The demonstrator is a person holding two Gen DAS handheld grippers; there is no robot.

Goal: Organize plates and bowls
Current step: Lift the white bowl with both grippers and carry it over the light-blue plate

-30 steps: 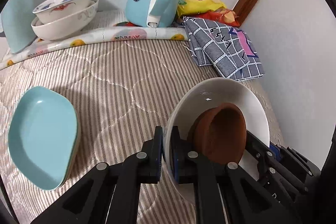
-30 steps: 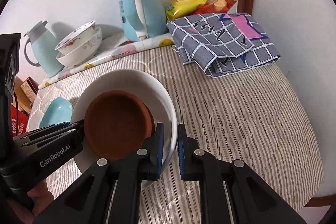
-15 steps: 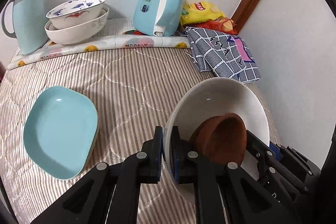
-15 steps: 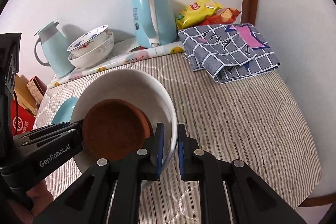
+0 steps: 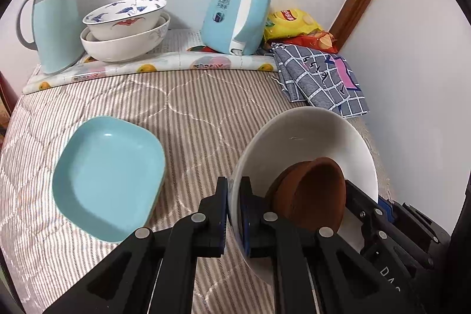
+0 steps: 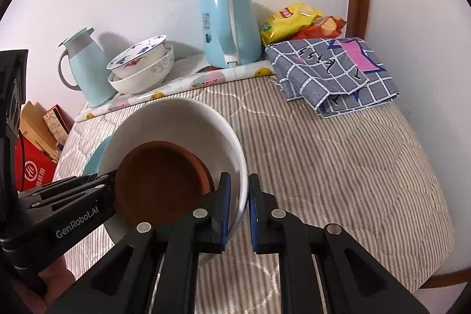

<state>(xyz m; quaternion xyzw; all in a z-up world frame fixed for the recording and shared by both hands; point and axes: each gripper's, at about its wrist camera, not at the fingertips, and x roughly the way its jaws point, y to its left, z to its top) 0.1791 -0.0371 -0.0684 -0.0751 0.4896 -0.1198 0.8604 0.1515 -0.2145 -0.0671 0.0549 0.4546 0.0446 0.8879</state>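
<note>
A large white bowl with a small brown bowl inside is held above the striped bed cover. My left gripper is shut on its left rim. My right gripper is shut on its right rim; the white bowl and brown bowl show tilted there. A stack of light blue square plates lies on the cover to the left. Two patterned white bowls are stacked at the back.
A blue jug, a blue kettle, snack bags and a folded checked cloth line the back by the wall. A red box stands off the left edge. Walls close in behind and right.
Both grippers have risen and pulled back with the white bowl; the back wall items and blue plates now sit lower and fuller in view. The brown bowl has slid lower in the white bowl.
</note>
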